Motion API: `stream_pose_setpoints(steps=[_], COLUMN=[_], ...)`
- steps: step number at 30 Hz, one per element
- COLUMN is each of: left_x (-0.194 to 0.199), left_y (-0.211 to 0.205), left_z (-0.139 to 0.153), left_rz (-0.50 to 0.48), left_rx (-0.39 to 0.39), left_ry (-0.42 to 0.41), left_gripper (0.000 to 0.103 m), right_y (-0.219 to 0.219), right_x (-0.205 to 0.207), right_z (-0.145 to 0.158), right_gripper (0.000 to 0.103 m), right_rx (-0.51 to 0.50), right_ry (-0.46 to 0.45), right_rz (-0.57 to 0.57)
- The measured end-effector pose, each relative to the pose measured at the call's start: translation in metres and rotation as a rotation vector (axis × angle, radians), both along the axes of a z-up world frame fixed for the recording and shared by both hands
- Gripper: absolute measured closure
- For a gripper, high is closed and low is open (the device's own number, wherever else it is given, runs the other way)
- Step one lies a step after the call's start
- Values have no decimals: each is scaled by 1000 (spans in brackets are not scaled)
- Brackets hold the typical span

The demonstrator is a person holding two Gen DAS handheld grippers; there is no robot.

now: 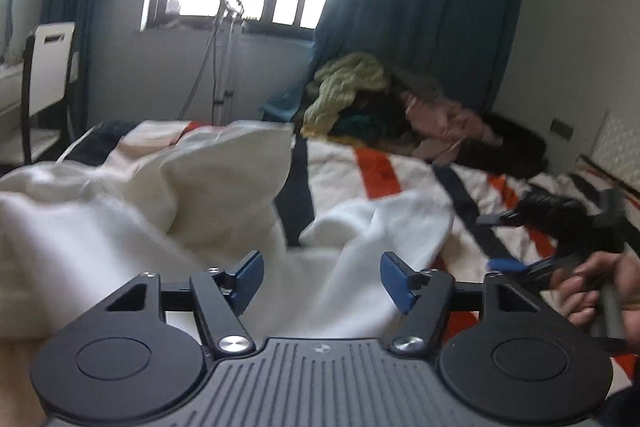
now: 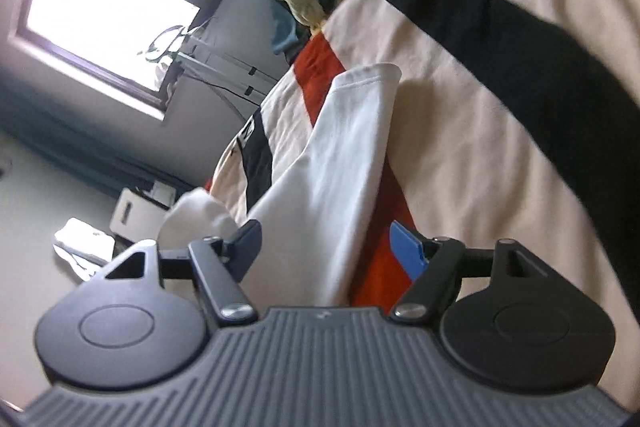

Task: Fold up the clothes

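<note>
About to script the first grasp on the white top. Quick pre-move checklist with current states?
1. Left claw open, nothing held: ok.
2. Right claw open, nothing held: ok.
3. White top in front of left claw: ok.
4. Top lying flat on the striped bedspread: not ok, it is rumpled and bunched up.
5. Sleeve lined up ahead of right claw: ok.
6. Clothes pile apart from the top: ok, it sits at the far end of the bed.
</note>
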State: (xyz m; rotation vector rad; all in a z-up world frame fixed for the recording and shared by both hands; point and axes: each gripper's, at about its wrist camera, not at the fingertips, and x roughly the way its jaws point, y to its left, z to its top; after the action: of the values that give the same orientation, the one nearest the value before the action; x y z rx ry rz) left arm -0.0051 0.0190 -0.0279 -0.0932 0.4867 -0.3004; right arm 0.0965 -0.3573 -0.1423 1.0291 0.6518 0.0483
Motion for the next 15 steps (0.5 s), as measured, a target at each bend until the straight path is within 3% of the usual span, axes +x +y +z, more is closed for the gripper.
stream_pose_setpoints(steps=[2, 6, 8, 10, 13, 15], left_x=[11, 34, 46, 58, 75, 86], left_y=[-3, -7, -8, -8, -9, -10], left_z=[-10, -31, -45, -58, -78, -89], left_rz=[-2, -2, 2, 5, 11, 11], left_rx=[-14, -29, -25, -22, -16, -18], left_ry=[-12, -10, 11, 33, 65, 80], left_gripper=[26, 26, 26, 26, 26, 26], right_y=[-8, -18, -24, -30, -34, -36], right_x=[28, 76, 97, 117, 128, 132], right_z=[-12, -38, -51, -64, -65, -62], right_gripper=[39, 43, 59, 68, 92, 97], right_rx=[23, -33, -35, -17, -32, -44], right_ry=[11, 23, 16, 5, -45, -90], right_rz=[0, -10, -18, -29, -55, -75])
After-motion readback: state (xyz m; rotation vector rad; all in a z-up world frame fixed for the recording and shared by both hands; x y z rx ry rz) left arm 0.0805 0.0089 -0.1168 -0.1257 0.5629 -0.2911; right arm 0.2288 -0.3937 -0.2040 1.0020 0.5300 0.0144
